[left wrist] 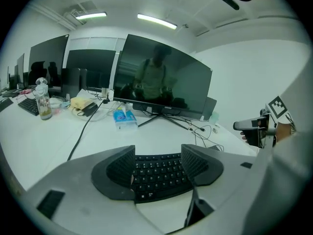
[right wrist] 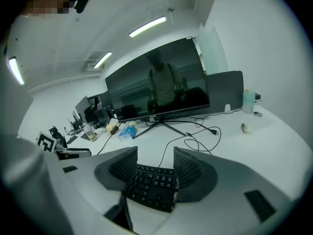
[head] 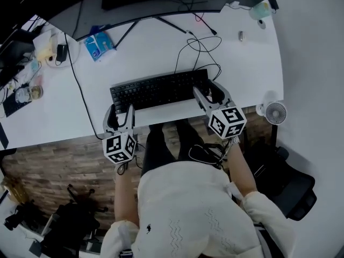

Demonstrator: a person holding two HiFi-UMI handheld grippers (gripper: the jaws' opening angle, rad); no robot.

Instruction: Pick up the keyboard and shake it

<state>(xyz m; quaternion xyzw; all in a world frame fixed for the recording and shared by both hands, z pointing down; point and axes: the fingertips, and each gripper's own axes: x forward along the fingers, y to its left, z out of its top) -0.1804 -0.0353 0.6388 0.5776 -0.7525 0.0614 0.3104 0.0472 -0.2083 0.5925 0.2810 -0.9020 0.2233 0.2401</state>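
Note:
A black keyboard point(head: 158, 90) lies flat on the white desk point(head: 247, 69), its cable point(head: 199, 50) looping off behind it. My left gripper point(head: 120, 112) sits at the keyboard's near left corner. In the left gripper view the keys point(left wrist: 159, 173) show in the wide gap of my left gripper point(left wrist: 157, 163), whose jaws are open. My right gripper point(head: 206, 87) is at the keyboard's right end, open as well. In the right gripper view the keyboard's end point(right wrist: 149, 185) lies in the gap of my right gripper point(right wrist: 155, 168). I cannot tell whether any finger touches it.
A large dark monitor point(left wrist: 164, 77) stands behind the keyboard on a thin-legged stand point(head: 161, 21). A blue tissue pack point(head: 99, 44) and a bottle point(head: 29, 93) with clutter sit at the left. A small white fan point(head: 275, 113) is at the desk's right edge, above a black chair point(head: 290, 181).

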